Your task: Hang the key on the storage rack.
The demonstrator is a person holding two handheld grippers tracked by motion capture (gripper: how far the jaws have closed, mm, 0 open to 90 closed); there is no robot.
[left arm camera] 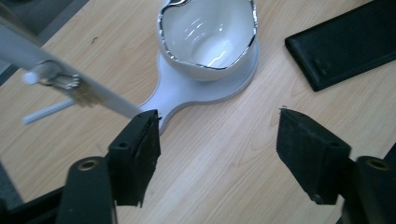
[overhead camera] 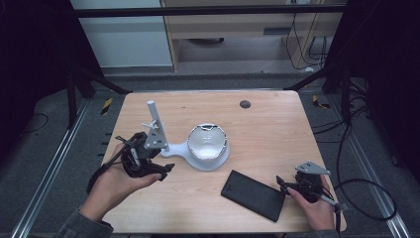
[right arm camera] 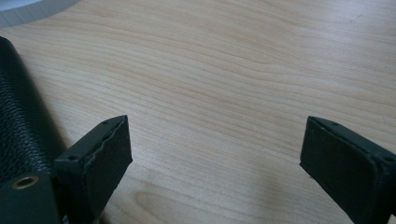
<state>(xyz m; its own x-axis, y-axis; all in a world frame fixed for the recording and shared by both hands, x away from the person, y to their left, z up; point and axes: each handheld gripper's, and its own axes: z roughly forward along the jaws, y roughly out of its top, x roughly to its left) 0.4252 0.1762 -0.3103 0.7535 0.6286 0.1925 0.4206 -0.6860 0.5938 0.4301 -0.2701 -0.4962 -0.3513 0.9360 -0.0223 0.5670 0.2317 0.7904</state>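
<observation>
A white ceramic bowl with a silver rim sits on the round base of a grey stand mid-counter, a flat black rectangular case lying near it. The left gripper hovers before the stand, jaws spread wide and empty. The right gripper, just beside the case, is likewise spread with nothing between its jaws.

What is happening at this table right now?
A person holds a gripper in each hand over a wooden table, and both are open and hold nothing. The left gripper hovers by the white stand, which carries a white bowl on its round base. The right gripper sits low over bare wood, just right of the black case. Nothing is gripped yet.
</observation>
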